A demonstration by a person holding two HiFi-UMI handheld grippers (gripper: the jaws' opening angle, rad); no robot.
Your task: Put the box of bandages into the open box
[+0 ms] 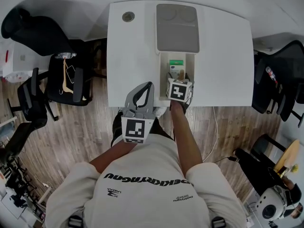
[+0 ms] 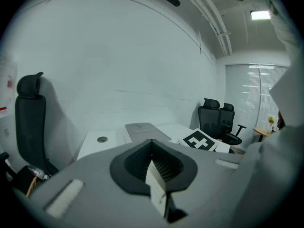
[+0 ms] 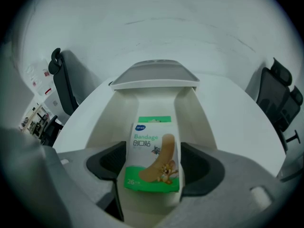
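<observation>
The box of bandages (image 1: 175,67) (image 3: 153,158), green and white with a cartoon plaster, lies lengthwise between the walls of the open white box (image 1: 163,65) (image 3: 114,122). Behind it, the open box's grey lid (image 1: 177,27) (image 3: 154,75) lies folded back flat. My right gripper (image 1: 178,78) (image 3: 153,170) hovers over the open box's near end, its dark pads (image 3: 111,161) pressed against both long sides of the bandage box. My left gripper (image 1: 149,85) (image 2: 153,159) hangs over the table's front edge, left of the open box, shut on nothing.
The white table (image 1: 223,56) has a round cable port (image 1: 128,16) at the back left. Black office chairs stand on the left (image 1: 42,34) and on the right (image 1: 280,80). A white cable (image 1: 216,132) runs over the wooden floor.
</observation>
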